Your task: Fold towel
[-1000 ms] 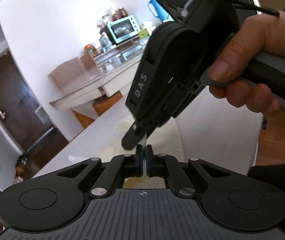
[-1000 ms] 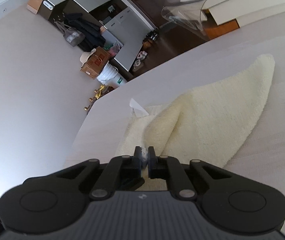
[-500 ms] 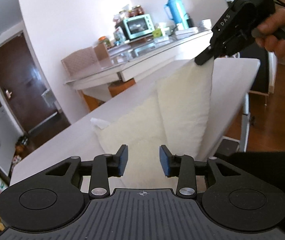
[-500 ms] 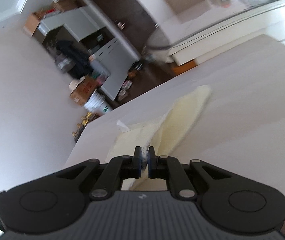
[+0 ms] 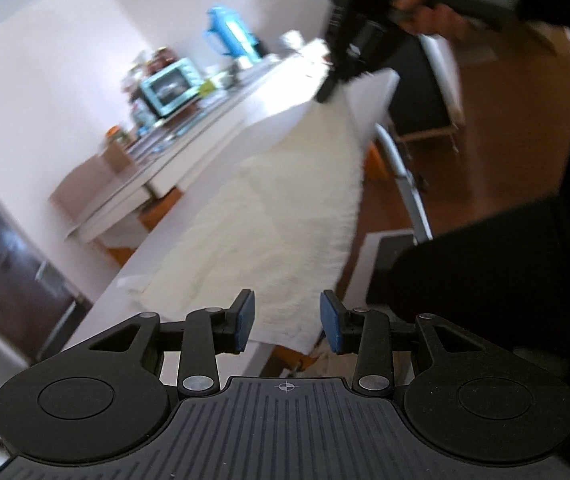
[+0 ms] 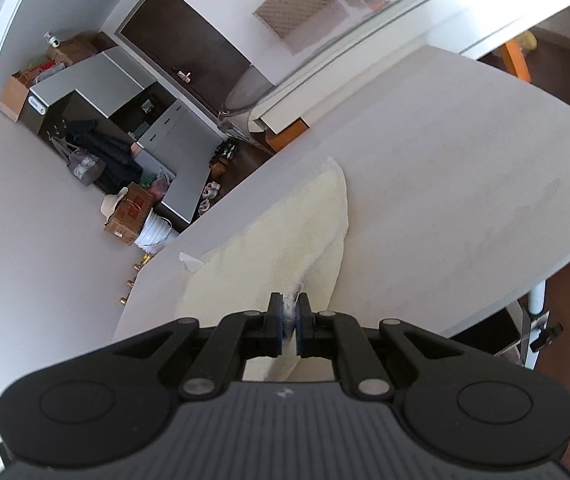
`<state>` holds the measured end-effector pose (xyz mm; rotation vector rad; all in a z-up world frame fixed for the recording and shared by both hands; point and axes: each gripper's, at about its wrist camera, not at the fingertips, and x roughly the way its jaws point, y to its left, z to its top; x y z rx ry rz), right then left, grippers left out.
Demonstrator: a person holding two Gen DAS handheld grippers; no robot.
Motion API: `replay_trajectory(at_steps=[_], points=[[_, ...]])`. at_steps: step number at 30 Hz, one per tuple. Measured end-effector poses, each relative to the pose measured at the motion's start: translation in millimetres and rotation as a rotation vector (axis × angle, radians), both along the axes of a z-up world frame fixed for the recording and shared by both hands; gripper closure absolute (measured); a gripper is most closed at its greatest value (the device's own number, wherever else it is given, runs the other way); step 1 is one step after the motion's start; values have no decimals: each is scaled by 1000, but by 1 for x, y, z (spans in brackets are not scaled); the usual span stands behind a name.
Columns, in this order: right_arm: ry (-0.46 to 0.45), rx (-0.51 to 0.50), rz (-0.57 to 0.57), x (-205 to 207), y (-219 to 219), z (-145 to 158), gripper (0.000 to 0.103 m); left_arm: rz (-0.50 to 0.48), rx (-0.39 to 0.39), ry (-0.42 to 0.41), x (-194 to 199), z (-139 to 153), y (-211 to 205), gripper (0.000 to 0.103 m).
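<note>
A cream towel [image 5: 277, 216] lies stretched along the white table [image 5: 261, 116], one end hanging over the near edge. My left gripper [image 5: 287, 322] is open and empty just short of that near end. My right gripper [image 6: 293, 322] is shut on a corner of the towel [image 6: 285, 236] and holds it lifted above the table. In the left wrist view the right gripper [image 5: 327, 94] shows blurred at the towel's far end, held in a hand.
A counter [image 5: 173, 128] with a teal toaster oven [image 5: 169, 86] and a blue jug [image 5: 231, 36] stands behind the table. Table legs [image 5: 405, 184] and wood floor lie to the right. A dark door [image 6: 189, 52] and boxes [image 6: 129, 216] are across the room.
My left gripper opened, let go of the towel and drew back to its near end. My right gripper pulled its corner away, stretching the towel out along the table.
</note>
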<state>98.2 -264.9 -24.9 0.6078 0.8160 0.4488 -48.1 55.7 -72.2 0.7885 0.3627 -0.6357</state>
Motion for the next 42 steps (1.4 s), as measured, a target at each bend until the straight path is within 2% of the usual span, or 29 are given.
replay_trajectory(at_steps=[3,10,11,13,14,17,19,22,24,26,27,28,30,31,33,35,39,42], points=[[6,-2,-5,-2,-9,-2,96,-17,41,-5,-2,-8,0,62],[31,8,-8,-1,-11,-8,96,-43,145,-77,3,-22,-10,64],[32,7,-9,-1,-12,-9,96,-46,164,-93,3,-24,-12,67],[33,2,-6,-2,-13,-10,96,-46,174,-89,4,-23,-13,91],[34,-1,-5,-2,-14,-10,96,-44,172,-83,5,-21,-13,96],[35,-19,10,-4,-14,-11,91,-19,140,-46,8,-10,-11,99],[24,-50,37,-4,-11,-10,82,18,80,-16,14,3,-6,99],[-52,-137,96,-10,-6,-2,65,66,2,25,24,22,2,99],[-141,-230,148,-18,0,6,57,91,-37,38,33,33,7,99],[-286,-361,259,-32,8,16,56,102,-63,45,40,42,9,99],[-318,-394,292,-37,10,18,56,105,-70,46,43,45,10,99],[-388,-471,371,-46,17,22,55,105,-71,44,46,49,9,99],[-453,-537,459,-57,26,24,55,108,-73,44,52,53,7,99],[-509,-597,538,-67,36,25,55,110,-73,45,53,54,7,99],[-600,-725,622,-81,52,22,55,114,-76,47,58,57,5,99],[-707,-895,719,-95,72,12,55,120,-73,48,62,59,3,99],[-770,-1035,804,-95,87,-4,56,140,-88,58,67,63,3,99],[-792,-1096,833,-95,86,-16,58,156,-103,67,69,66,6,99]])
